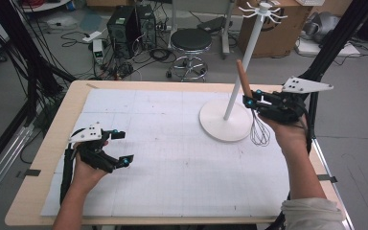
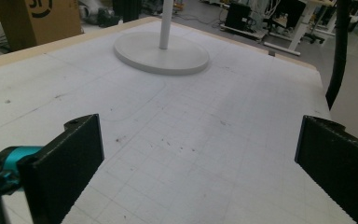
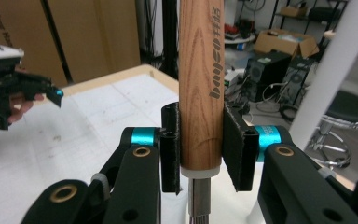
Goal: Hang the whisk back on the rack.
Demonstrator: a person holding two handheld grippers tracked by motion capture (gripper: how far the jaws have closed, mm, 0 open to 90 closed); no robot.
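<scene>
My right gripper (image 1: 250, 100) is shut on a whisk (image 1: 259, 129), held upright with its wooden handle (image 3: 200, 84) pointing up and its wire head hanging below. It hovers beside the pole of a white hook stand (image 1: 249, 52), over the stand's round base (image 1: 223, 122). In the right gripper view both jaws press the handle's lower end, near the metal collar. My left gripper (image 1: 123, 147) rests low at the table's left, open, with nothing between its jaws. The left gripper view looks across the white mat (image 2: 177, 130) to the stand's base (image 2: 161, 53).
A white gridded mat (image 1: 172, 158) covers the wooden table (image 1: 38, 191). Beyond the far edge stand a black stool (image 1: 190, 45), computer towers (image 1: 129, 26) with cables, and a cardboard box (image 1: 278, 28). Black frame posts rise on both sides.
</scene>
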